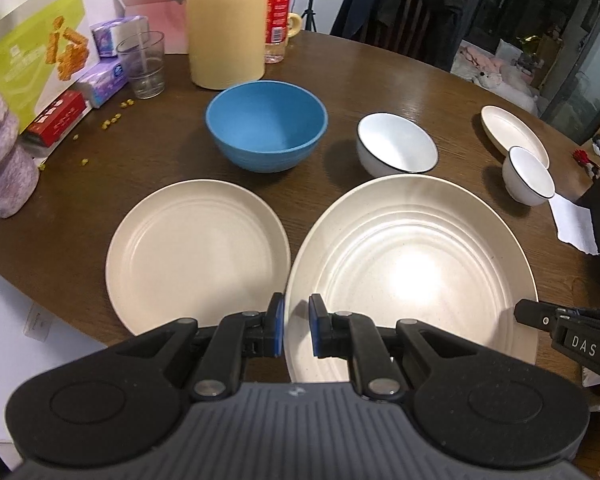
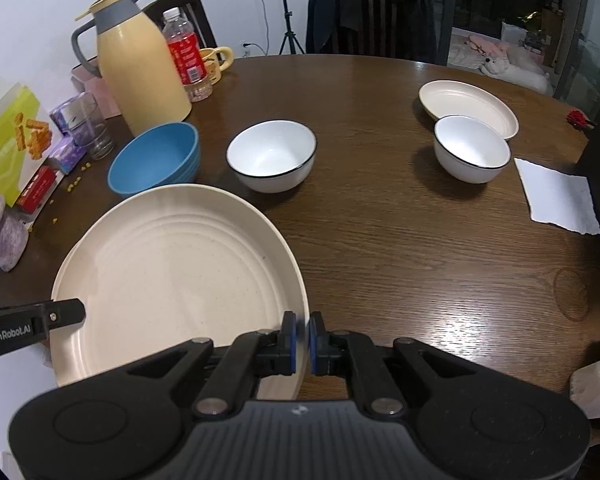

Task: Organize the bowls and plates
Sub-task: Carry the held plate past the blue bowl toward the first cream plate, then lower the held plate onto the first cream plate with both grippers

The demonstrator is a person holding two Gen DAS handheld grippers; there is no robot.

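Observation:
A large cream plate [image 1: 412, 264] hangs over the near part of the brown table, held by both grippers. My left gripper [image 1: 297, 322] is shut on its left rim. My right gripper [image 2: 302, 340] is shut on its right rim, and the plate [image 2: 172, 280] fills the left of that view. A second cream plate [image 1: 196, 252] lies on the table just left of the held one. Beyond them stand a blue bowl [image 1: 266, 124] and a white black-rimmed bowl [image 1: 396, 148]. At the far right are a smaller white bowl [image 1: 528, 176] and a small cream plate [image 1: 508, 128].
A yellow thermos jug [image 1: 224, 20], a red-labelled bottle [image 1: 278, 12], a glass [image 1: 144, 64], tissue packs and a snack box [image 1: 32, 56] crowd the far left. A white paper napkin [image 2: 560, 200] lies at the right edge. Chairs stand behind the table.

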